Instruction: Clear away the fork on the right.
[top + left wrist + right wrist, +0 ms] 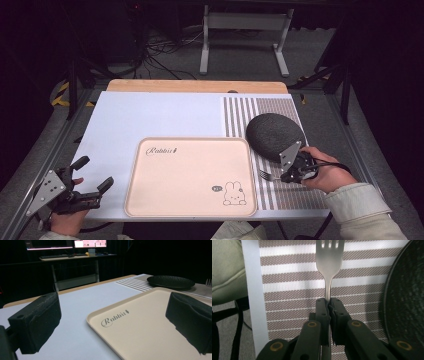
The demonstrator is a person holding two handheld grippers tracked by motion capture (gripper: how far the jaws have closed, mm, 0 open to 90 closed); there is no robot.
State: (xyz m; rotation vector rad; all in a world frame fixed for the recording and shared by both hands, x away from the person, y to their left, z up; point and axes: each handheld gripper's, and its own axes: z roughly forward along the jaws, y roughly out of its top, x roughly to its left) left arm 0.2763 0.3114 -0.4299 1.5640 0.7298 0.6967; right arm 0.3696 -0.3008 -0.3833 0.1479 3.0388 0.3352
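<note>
- Two black grippers: left gripper (92,179), right gripper (286,176), each topped by a grey three-cornered plate with small holes.
- Brass-coloured pivot rings on dark linkage arms, seen in the right gripper view.
- Black cable trailing from each.
- Pale cream sleeve (362,210), ribbed cuff.

Table brightly lit from above, surroundings nearly black; close views slightly soft, with little glare.

Silver fork (329,262) on brown-and-white striped mat (280,197). Dark speckled plate (275,136); beige tray (190,175) with rabbit drawing. Pale blue tabletop (150,117).
</note>
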